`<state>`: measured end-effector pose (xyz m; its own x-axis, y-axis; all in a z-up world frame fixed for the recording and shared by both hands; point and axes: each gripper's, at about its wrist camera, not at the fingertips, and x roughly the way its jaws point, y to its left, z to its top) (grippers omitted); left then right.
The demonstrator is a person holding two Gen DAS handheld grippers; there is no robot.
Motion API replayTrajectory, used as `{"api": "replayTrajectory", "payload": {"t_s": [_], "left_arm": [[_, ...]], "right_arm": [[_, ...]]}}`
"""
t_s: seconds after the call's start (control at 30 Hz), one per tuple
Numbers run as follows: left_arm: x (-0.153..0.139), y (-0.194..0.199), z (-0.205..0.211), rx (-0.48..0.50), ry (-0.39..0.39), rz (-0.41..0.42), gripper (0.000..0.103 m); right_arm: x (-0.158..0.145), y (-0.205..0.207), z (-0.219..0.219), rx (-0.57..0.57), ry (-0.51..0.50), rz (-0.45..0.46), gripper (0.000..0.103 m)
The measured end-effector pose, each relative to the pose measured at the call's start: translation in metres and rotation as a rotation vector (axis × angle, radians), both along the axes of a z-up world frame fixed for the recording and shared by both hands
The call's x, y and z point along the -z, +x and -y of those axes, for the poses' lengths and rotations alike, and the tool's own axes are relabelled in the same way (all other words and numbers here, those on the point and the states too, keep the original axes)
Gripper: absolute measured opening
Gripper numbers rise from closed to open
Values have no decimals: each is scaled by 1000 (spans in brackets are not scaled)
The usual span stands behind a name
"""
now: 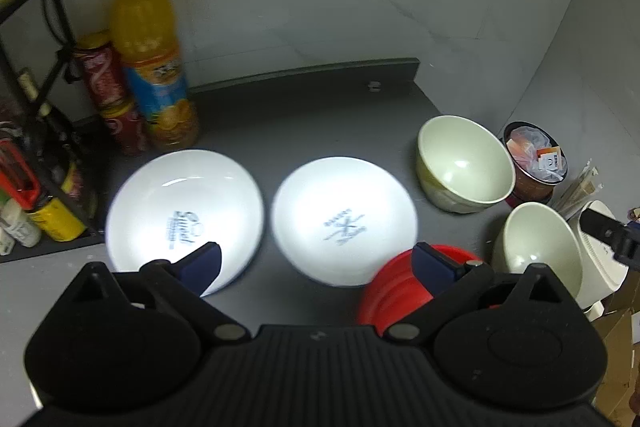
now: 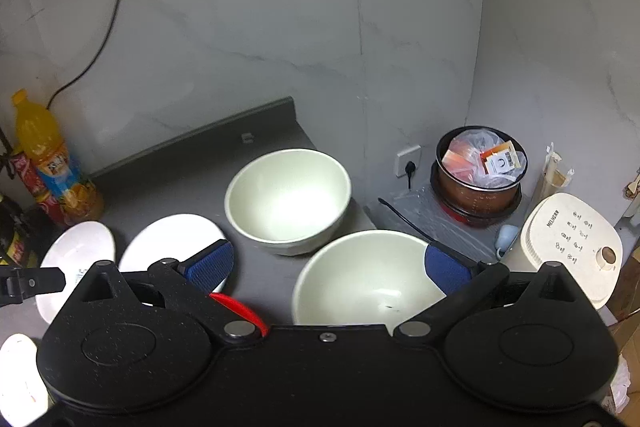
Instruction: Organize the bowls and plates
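Two white plates lie side by side on the dark counter, the left plate (image 1: 184,215) (image 2: 76,259) and the right plate (image 1: 344,219) (image 2: 172,243). Two cream bowls stand to their right: the far bowl (image 1: 464,163) (image 2: 288,199) and the near bowl (image 1: 536,251) (image 2: 364,279). A red ribbed bowl (image 1: 396,287) (image 2: 240,311) sits near the front. My left gripper (image 1: 316,263) hangs open above the plates, its right finger over the red bowl. Over the near cream bowl my right gripper (image 2: 328,267) is open and holds nothing.
An orange juice bottle (image 1: 152,59) and red cans (image 1: 108,91) stand at the back left by a black rack (image 1: 36,27). Right of the counter sit a lined pot of packets (image 2: 480,167) and a white appliance (image 2: 568,243). A black cable (image 2: 108,15) runs down the wall.
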<state>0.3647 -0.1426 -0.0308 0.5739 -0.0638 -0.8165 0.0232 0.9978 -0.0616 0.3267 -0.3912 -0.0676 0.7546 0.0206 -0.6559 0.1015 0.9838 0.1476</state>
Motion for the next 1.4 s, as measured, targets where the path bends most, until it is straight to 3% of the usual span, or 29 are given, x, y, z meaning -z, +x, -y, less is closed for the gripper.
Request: {"api": "replayTrajectory", "payload": {"t_s": [0.27, 0.4, 0.53, 0.7, 0.83, 0.9, 1.1, 1.2, 1.33, 1.4], "left_arm": [[12, 25, 55, 30, -2, -39, 99], [23, 34, 82, 49, -12, -62, 94], [34, 41, 107, 66, -24, -96, 85], [44, 49, 134, 119, -34, -116, 81], [55, 57, 149, 140, -58, -145, 70], [59, 61, 156, 147, -57, -155, 67], [72, 73, 175, 174, -62, -191, 55], [81, 78, 185, 185, -43, -213, 53], [96, 82, 195, 200, -26, -246, 45], [102, 84, 198, 203, -35, -270, 42]], "right_arm": [[23, 14, 42, -9, 10, -79, 100], [36, 19, 60, -14, 26, -128, 92], [51, 26, 78, -16, 33, -181, 85], [68, 33, 88, -22, 56, -229, 75], [81, 36, 94, -20, 72, -263, 72], [87, 39, 95, -25, 70, -284, 64], [104, 45, 101, -46, 100, -341, 53], [113, 48, 107, -39, 172, -388, 44], [123, 51, 105, -53, 173, -419, 41], [127, 52, 104, -62, 180, -425, 32]]}}
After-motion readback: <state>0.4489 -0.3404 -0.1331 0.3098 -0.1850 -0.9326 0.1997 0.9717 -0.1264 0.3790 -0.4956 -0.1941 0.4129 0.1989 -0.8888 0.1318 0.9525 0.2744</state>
